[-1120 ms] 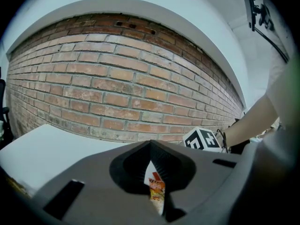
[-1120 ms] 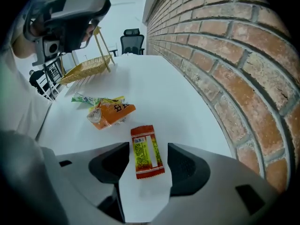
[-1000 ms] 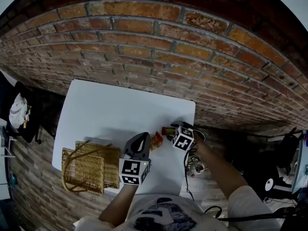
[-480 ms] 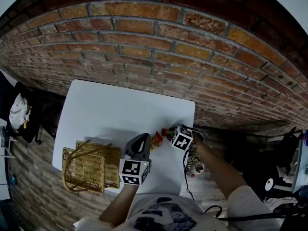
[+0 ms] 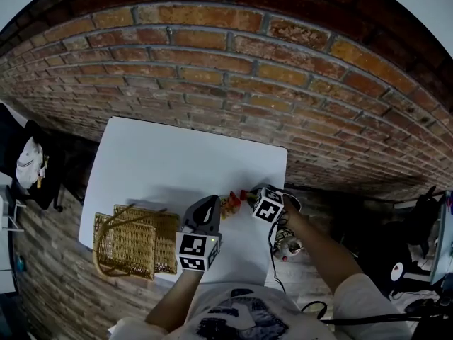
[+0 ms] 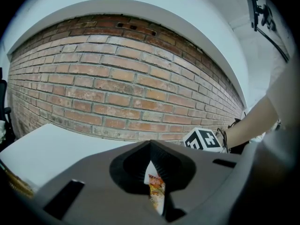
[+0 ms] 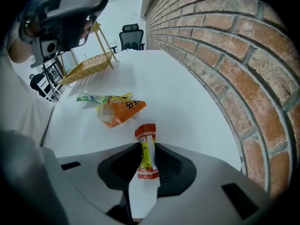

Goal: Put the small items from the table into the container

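Note:
My right gripper [image 7: 147, 149] points steeply down at the white table [image 5: 163, 161], near its right edge. Its jaws are closing on a red and yellow snack packet [image 7: 145, 134], which stands on edge between them. Just beyond lie an orange packet [image 7: 120, 112] and a green and yellow packet [image 7: 101, 98]; the head view shows these loose packets [image 5: 230, 202] between the two grippers. My left gripper [image 6: 150, 146] hovers beside them, shut on an orange and white packet [image 6: 155, 190]. The wicker basket [image 5: 134, 243] sits at the table's front left.
A brick wall [image 5: 233, 69] runs along the table's far side. Past the table's right edge, cables and a power strip [image 5: 287, 246] lie on the floor. An office chair [image 7: 131, 35] stands beyond the table's far end.
The right gripper has edged slightly left toward the loose packets. The left gripper keeps its place with its packet.

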The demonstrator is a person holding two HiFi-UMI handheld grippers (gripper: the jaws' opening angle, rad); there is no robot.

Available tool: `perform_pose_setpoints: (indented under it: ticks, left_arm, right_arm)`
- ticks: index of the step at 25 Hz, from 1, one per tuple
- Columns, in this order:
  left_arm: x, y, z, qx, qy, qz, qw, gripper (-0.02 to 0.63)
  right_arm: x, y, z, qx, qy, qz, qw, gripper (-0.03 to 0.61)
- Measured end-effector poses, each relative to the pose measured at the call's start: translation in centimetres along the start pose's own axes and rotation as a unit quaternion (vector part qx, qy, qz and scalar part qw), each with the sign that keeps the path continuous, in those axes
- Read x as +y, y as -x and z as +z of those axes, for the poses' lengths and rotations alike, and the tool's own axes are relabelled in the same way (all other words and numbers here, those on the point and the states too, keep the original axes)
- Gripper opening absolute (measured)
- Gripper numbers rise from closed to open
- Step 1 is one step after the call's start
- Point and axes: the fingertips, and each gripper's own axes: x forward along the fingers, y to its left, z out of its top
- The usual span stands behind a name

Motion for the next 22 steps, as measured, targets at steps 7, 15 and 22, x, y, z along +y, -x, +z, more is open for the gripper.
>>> perform_pose_setpoints:
  ticks: [7, 15, 22]
  left_arm:
    - [-1.0, 1.4, 0.5, -0.002, -0.013, 0.000, 0.9999, 0.046]
    - [-3.3, 3.8, 1.6, -0.013, -0.048, -0.009, 0.9987, 0.046]
    - [-5.1, 6.7, 2.7, -0.027, -0.076, -0.016, 0.9967, 0.046]
  right_arm:
    - [0.5, 2.0, -0.7, -0.022, -0.042, -0.013, 0.999, 0.097]
    - [1.9, 6.8, -1.0, -0.073, -0.117, -0.045, 0.989, 0.094]
    - [3.7, 11.1, -0.5, -0.119, -0.167, -0.081, 0.975, 0.094]
